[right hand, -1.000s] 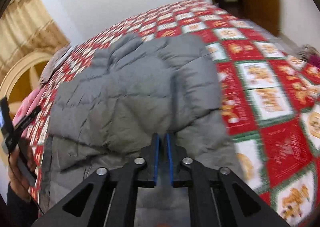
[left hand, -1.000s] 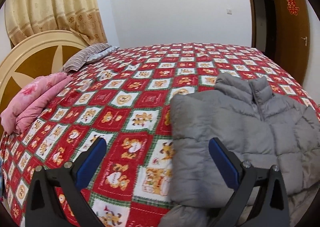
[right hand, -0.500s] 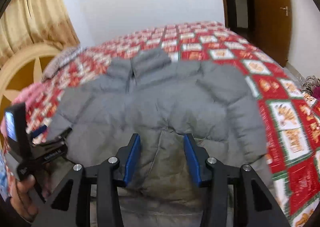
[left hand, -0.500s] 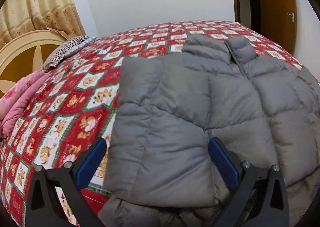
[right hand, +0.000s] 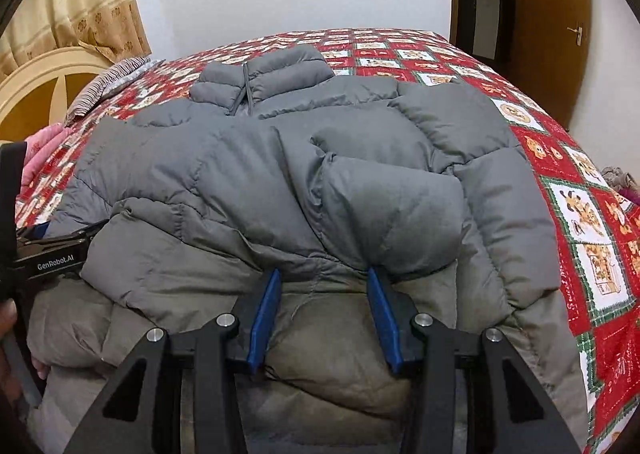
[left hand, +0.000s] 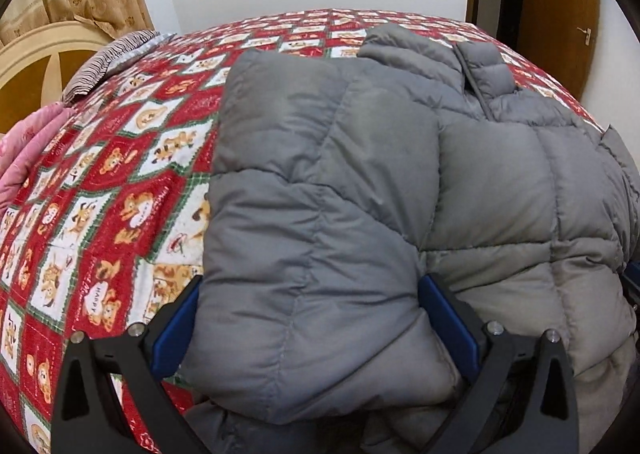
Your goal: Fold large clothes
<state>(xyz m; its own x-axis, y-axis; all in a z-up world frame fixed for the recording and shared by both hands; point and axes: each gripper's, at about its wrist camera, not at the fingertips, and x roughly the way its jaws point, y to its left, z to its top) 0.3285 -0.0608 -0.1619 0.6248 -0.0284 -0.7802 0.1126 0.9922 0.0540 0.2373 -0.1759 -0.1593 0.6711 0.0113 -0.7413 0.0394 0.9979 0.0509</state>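
A grey puffer jacket [left hand: 460,182] lies front up on the bed, collar far, both sleeves folded in over the chest; it also shows in the right wrist view [right hand: 280,174]. My left gripper [left hand: 310,318] is open, its blue pads standing on either side of the folded left sleeve [left hand: 304,222] near the hem. My right gripper [right hand: 322,314] is open over the jacket's lower front, just below the folded right sleeve [right hand: 392,210]. The left gripper's body [right hand: 44,254] shows at the left edge of the right wrist view.
The bed has a red patterned cover [left hand: 120,190]. Pink bedding [left hand: 24,162] and a striped pillow [left hand: 108,66] lie by the cream headboard [left hand: 36,66] on the left. A brown door [right hand: 556,22] stands at the far right. The jacket's hem hangs near the bed's front edge.
My right gripper has opened from shut and pulled back to the jacket's hem. My left gripper has swung right from the bare cover onto the folded left sleeve.
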